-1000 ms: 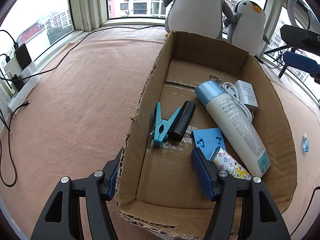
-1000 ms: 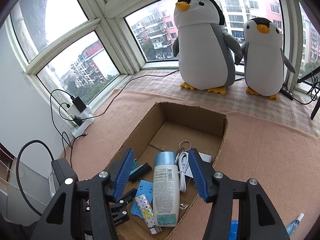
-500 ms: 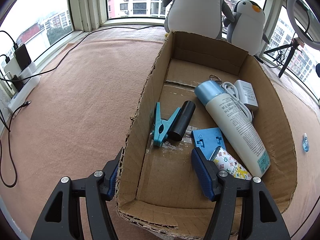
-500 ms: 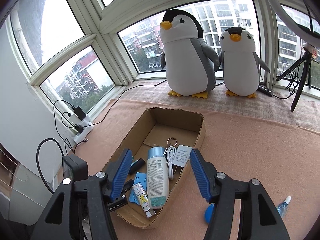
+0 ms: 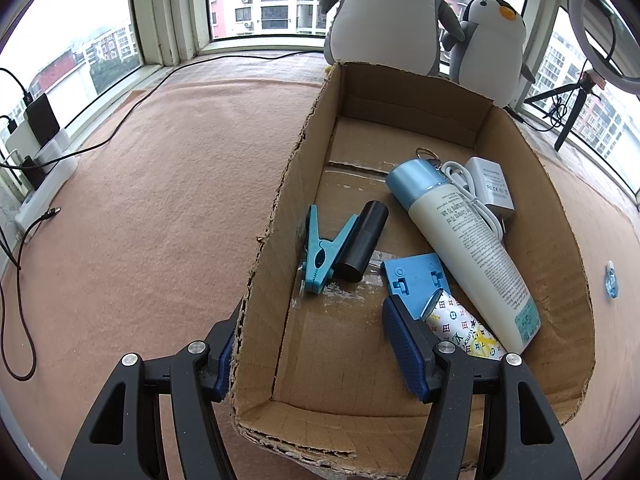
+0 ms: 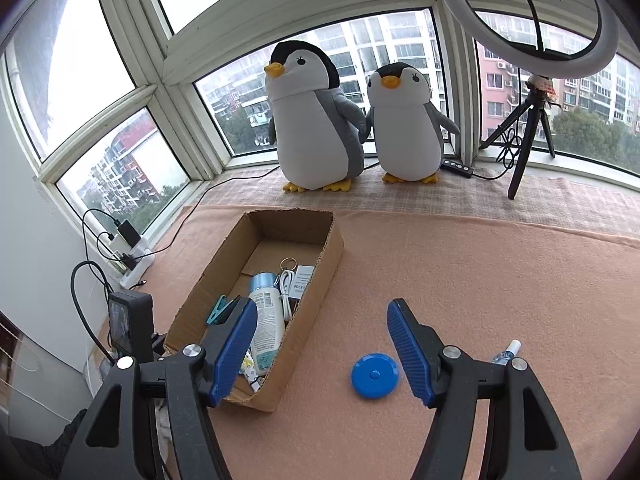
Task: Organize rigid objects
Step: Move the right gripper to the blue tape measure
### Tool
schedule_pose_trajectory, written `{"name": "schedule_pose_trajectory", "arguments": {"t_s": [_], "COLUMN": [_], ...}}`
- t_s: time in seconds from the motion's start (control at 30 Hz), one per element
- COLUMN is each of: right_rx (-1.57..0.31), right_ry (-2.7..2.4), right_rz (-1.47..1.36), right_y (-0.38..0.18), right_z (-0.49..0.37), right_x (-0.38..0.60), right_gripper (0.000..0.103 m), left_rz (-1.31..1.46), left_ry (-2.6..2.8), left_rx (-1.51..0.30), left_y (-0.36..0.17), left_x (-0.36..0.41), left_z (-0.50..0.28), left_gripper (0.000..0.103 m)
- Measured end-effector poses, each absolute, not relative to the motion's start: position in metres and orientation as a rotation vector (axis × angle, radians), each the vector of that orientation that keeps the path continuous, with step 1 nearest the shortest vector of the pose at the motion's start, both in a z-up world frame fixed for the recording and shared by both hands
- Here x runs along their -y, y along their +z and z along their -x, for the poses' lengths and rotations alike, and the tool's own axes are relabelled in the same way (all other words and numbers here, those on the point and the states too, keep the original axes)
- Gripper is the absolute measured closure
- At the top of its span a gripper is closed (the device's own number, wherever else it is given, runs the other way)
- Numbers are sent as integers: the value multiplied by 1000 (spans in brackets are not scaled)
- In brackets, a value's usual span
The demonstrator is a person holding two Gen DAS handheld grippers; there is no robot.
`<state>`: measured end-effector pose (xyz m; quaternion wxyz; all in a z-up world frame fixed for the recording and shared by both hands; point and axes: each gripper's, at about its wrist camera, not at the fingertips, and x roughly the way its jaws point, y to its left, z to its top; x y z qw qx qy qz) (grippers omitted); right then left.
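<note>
- Straddling the near-left wall of the cardboard box: left gripper, jaws wide, one ribbed blue pad outside the torn corrugated edge, one inside, holding nothing.
- Box sits on a pink felt-like mat, near its left edge.
- Inside: teal plastic clip touching a matte black cylinder; cream bottle with pale-blue cap lying diagonal; white charger with coiled cable by the right wall; flat blue plastic piece; patterned tube.
- Right gripper jaws wide, empty.
- Round blue disc, smooth plastic, on the mat right of the box, well apart from it.
</note>
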<state>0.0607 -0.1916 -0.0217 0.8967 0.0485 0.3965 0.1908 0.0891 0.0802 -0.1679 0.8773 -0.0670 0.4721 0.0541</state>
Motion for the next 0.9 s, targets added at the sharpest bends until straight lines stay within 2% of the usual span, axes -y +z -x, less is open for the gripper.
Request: {"name": "schedule_pose_trajectory", "arguments": {"t_s": [0.43,0.9], "right_rx": [-887,-997], "right_ry": [298,303], "right_rz": [46,62], "right_y": [-83,-144], "right_z": [-50,-72], "right_x": [192,181], "right_gripper": [39,39], "left_rz": [134,136], "left_ry": [113,114], "left_rx": [-984,-983], "left_y": [-168,-167], "left_x": [-80,-80], "left_z": [-89,-88], "left_gripper": [35,35]}}
